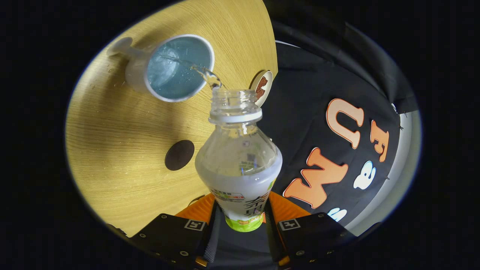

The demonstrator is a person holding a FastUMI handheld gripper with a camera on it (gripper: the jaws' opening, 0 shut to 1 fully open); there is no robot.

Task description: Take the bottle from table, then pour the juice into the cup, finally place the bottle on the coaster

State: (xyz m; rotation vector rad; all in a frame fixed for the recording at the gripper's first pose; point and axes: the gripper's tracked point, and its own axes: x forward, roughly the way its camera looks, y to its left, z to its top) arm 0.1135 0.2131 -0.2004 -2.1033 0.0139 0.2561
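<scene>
My gripper (240,219) is shut on the lower body of a clear plastic bottle (239,157) with a white and green label and no cap. The bottle is tipped forward, its open neck just short of a white cup (137,71) with a handle that stands on the wooden table (112,150). A thin stream of clear liquid runs from the bottle's mouth over the cup's rim, and the cup holds liquid. A dark round coaster (179,155) lies on the table beside the bottle, nearer to my fingers than the cup.
A second round coaster (262,87) with a brown picture lies at the table's edge, just beyond the bottle's neck. Past that edge hangs the booth's black cloth wall (311,112).
</scene>
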